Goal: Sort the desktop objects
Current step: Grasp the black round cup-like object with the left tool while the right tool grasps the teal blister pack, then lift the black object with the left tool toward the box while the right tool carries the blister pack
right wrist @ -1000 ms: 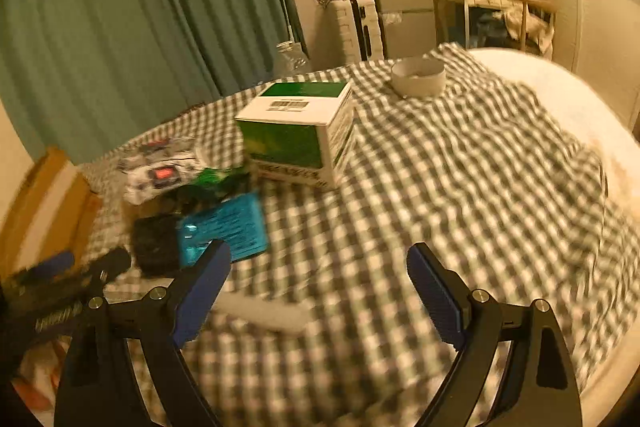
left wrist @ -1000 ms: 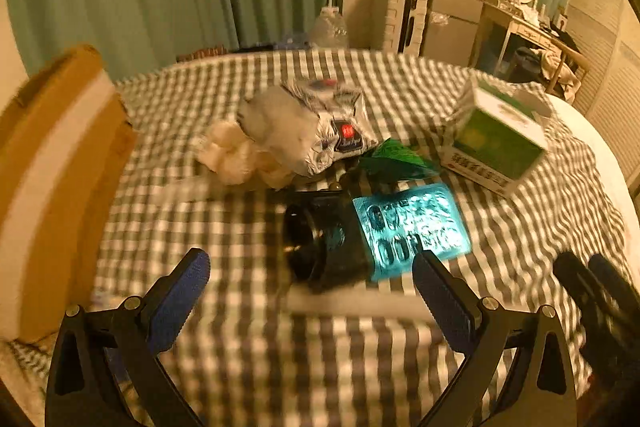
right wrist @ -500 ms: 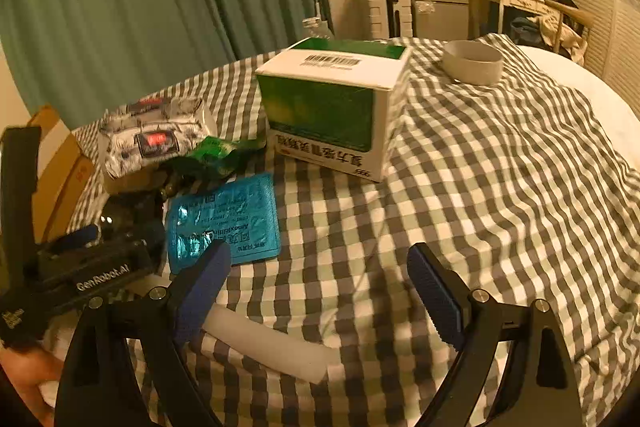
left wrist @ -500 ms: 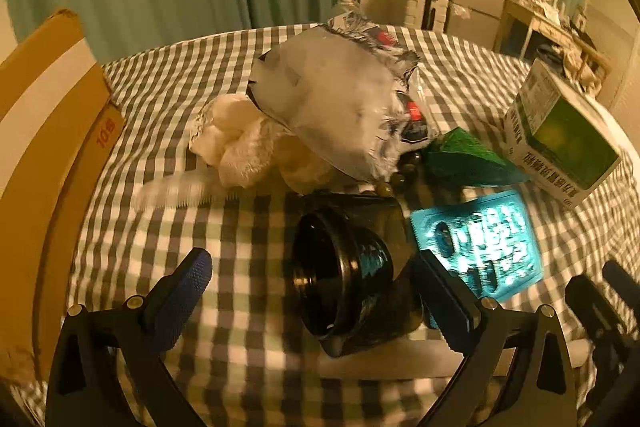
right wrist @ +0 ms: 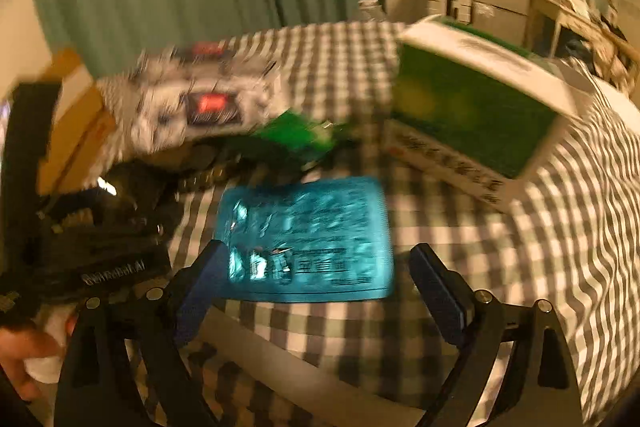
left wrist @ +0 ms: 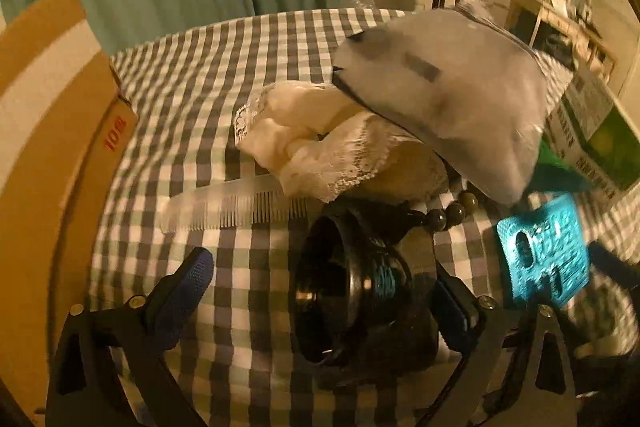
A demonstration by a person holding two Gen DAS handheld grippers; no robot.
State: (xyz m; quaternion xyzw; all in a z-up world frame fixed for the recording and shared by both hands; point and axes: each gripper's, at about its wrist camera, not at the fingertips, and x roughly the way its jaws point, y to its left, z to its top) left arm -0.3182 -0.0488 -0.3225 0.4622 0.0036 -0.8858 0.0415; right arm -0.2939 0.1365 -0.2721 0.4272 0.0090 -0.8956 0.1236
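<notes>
A black jar (left wrist: 352, 291) lies on its side on the checked cloth, its mouth towards the camera. My left gripper (left wrist: 320, 291) is open around it; the left finger stands clear of it, while the right finger is close beside its wall. A blue blister pack (right wrist: 308, 239) lies flat, partly between my right gripper's fingers. My right gripper (right wrist: 320, 287) is open with its jaws opening, and neither pad presses on the pack. The pack (left wrist: 544, 259) also shows at the right of the left wrist view.
A silver bag (left wrist: 440, 99) rests on white lace cloth (left wrist: 304, 139), with a clear comb (left wrist: 236, 207) and dark beads (left wrist: 452, 215) nearby. A green and white box (right wrist: 472, 119) and a green packet (right wrist: 296, 139) lie beyond the pack. A cardboard box (left wrist: 48, 147) stands at the left.
Both grippers have moved forward and down towards the objects. The jar now sits between the left fingers, and the blister pack has come in between the right fingers.
</notes>
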